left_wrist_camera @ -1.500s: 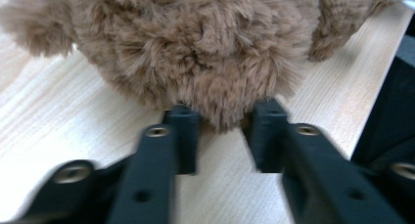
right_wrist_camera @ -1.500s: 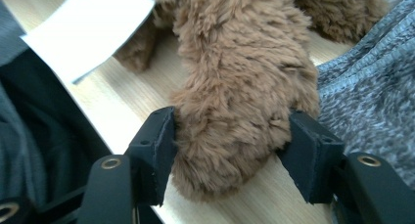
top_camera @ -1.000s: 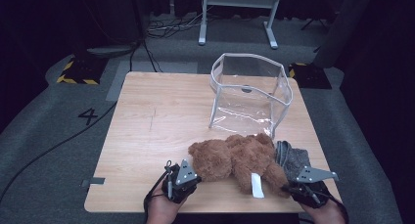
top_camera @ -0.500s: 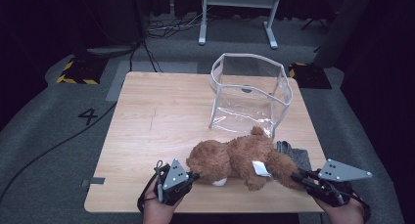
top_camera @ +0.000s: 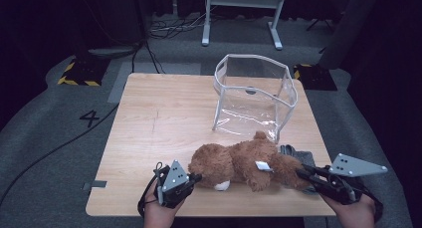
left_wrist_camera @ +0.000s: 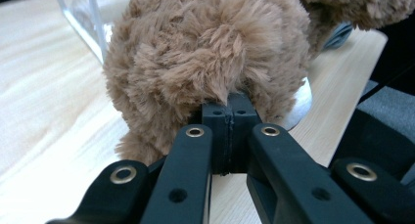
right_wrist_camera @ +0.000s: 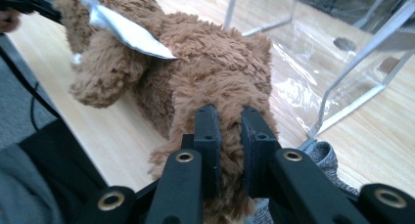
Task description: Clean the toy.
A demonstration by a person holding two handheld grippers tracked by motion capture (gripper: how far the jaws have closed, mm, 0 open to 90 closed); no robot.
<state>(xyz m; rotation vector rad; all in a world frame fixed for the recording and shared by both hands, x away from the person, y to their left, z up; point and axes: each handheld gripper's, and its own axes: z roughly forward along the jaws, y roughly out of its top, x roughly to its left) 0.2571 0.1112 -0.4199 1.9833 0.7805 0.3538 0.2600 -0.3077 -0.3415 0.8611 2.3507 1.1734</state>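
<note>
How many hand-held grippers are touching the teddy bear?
2: the left hand-held gripper pinches the teddy bear at its head end; the right hand-held gripper clamps its opposite end.

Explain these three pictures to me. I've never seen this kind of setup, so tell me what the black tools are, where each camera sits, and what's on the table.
No robot here: a person holds a hand-held two-jaw gripper in each hand. One camera looks down from above; the other two ride on the grippers, looking along their black jaws. On the wooden table lies a brown teddy bear, with a clear plastic bag standing behind it and a grey cloth partly under it. The left gripper pinches fur at one end of the bear; the right gripper grips the other end.
</note>
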